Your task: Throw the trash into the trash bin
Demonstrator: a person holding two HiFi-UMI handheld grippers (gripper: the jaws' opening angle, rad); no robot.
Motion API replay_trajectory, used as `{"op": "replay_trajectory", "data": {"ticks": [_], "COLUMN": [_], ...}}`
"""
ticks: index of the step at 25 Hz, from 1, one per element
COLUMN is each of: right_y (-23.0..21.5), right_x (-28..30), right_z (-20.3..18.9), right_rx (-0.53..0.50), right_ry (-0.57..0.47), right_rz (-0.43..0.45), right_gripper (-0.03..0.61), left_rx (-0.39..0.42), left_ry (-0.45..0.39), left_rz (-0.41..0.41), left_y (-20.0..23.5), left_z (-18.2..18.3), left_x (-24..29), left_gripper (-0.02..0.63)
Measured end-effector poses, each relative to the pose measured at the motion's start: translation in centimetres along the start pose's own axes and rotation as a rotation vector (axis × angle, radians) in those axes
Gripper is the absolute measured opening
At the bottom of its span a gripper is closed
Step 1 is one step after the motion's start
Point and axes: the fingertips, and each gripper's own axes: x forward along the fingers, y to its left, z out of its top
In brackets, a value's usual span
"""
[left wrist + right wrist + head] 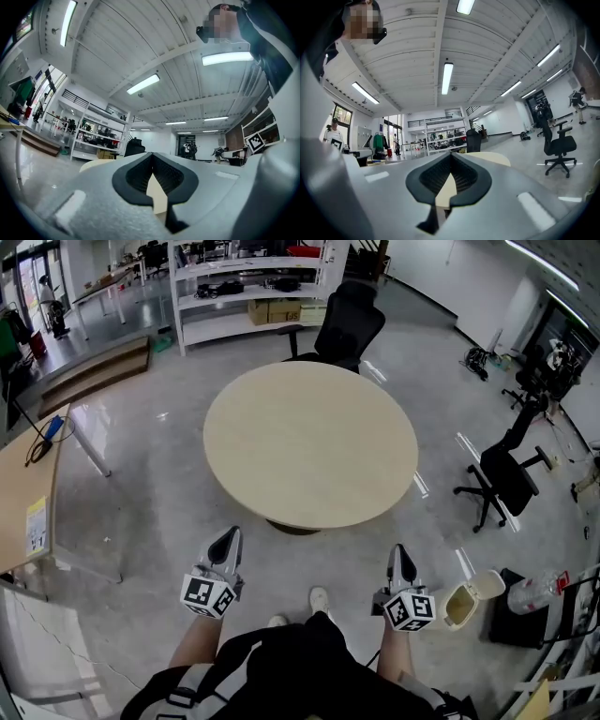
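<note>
- The round surface [309, 442] stands ahead of you, a black chair [347, 324] beyond it.
- Your left claw [228, 536] and right claw [399, 555] are pressed together.
- The trash bin [464, 604] stands near your right claw.

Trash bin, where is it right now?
The trash bin sits on the floor at the lower right of the head view. It is just right of the right gripper and nearer the person than the round table.
</note>
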Motion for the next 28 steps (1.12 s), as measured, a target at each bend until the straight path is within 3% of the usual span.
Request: {"op": "replay_trajectory", "data": {"ticks": [6,14,28], "right_y": [-2.0,-6.6,-18.2], "right_x": [-4.0,-8.3,-23.6], "right_z": [-0.1,2.6,4.9], "right_rx": [-0.005,-0.013,-0.008], "right_ry": [-0.006,-0.054,-0.086], "right_rz": [-0.099,-0.178,-0.439], "right_gripper": [0.002,0.002,0.002], "left_rx": [-0.004,-0.014,-0.065], "left_ry": [0.010,0.011,0.048], "left_rz": [-0.103,-0.166,-0.371], "left_y": [-2.5,-7.3,-22.6], "left_z": [-0.6,-1.0,-3.4], "left_x": [1.1,3.9,8.1], "left_gripper": [0.000,0.000,0.000]}}
